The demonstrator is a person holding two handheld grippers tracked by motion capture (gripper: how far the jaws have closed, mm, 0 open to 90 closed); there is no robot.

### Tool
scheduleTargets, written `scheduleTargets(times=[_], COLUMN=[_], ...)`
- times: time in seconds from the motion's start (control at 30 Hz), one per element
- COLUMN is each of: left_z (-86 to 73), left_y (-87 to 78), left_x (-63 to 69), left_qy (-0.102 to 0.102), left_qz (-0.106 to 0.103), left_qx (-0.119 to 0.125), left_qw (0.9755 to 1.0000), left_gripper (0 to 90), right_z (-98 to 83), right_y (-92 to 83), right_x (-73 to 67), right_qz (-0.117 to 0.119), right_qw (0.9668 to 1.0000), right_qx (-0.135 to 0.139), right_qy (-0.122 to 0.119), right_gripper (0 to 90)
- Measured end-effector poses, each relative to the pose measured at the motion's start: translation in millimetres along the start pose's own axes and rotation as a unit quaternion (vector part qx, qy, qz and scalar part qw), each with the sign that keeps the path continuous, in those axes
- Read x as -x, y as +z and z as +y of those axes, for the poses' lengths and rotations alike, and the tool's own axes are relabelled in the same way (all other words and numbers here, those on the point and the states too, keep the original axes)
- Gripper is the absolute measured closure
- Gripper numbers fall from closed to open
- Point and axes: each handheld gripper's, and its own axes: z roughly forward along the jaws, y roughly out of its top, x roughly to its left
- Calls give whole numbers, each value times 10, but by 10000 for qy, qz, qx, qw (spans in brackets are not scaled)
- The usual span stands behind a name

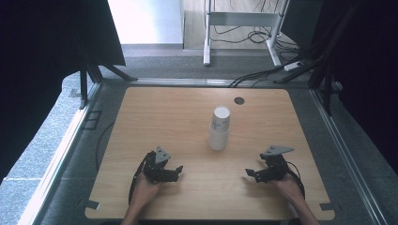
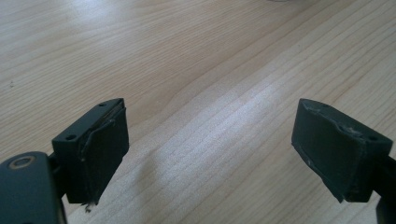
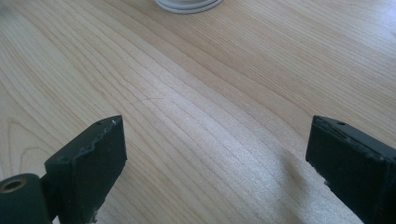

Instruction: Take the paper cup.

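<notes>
Stacked white paper cups point(image 1: 219, 128) mid-table, untouched; left gripper point(image 1: 179, 171) and right gripper point(image 1: 249, 173) both agape, empty; likely light, crushable, tippy; best pinched gently at sidewall.

Light wood-grain table point(image 1: 155, 117) with rounded corners and a dark round grommet hole point(image 1: 239, 100) near its far edge. Grey carpet floor point(image 1: 42, 145) surrounds it. Black curtains point(image 1: 42, 42) hang on both sides on black frame struts point(image 1: 83, 84). Beyond stands a white desk frame point(image 1: 244, 21), with black cables point(image 1: 256, 75) trailing across the floor. Daylight falls bright on the far floor point(image 1: 145, 21).
</notes>
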Motion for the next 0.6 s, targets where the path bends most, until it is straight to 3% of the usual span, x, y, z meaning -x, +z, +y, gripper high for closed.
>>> scheduleTargets(times=[0.3,0.6], left_z=[6,3], left_y=[-9,41], left_x=[-7,39], left_qy=[8,48], left_qz=[-17,-161], left_qx=[71,137], left_qw=[10000,9998], left_gripper=[113,112], right_z=[5,6], right_y=[-3,4], right_x=[-10,-8], right_qz=[-16,-20], right_qw=[10000,9999], right_qx=[6,-39], right_qy=[-70,-123], right_gripper=[51,33])
